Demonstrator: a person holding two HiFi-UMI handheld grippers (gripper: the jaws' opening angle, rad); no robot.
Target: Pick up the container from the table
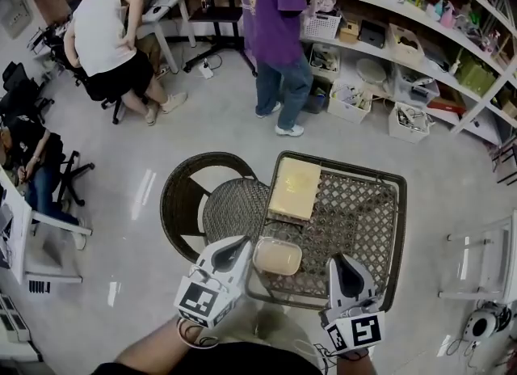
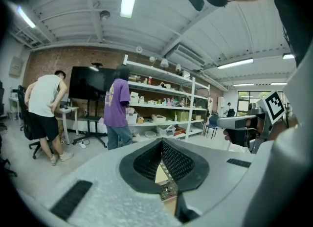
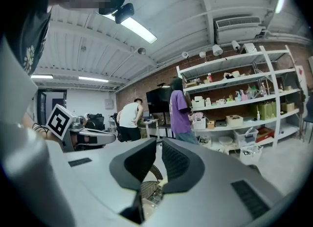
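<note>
The container (image 1: 277,256), a shallow beige tub with rounded corners, sits at the near edge of the wicker worktop (image 1: 365,218), toward its near-left corner, probably because that is the easiest spot to reach from where the person stands. A flat yellow box (image 1: 295,188) lies apart from it by the far-left corner, so the tub can be gripped without hitting anything.

The left claw (image 1: 241,243) is held low at the near edge, its tip just beside the tub's left side, though I cannot tell if they touch. In the left gripper view its pads meet at the tips with nothing between them, so it is clenched on air and would need to spread before it can take a wall of the tub.

The right claw (image 1: 340,263) hovers over the near edge, well right of the tub. Its jaws stand a narrow slit apart and empty, which looks like waiting rather than reaching. Both cameras look out across the room, so neither claw is tipped down onto the tub yet.
</note>
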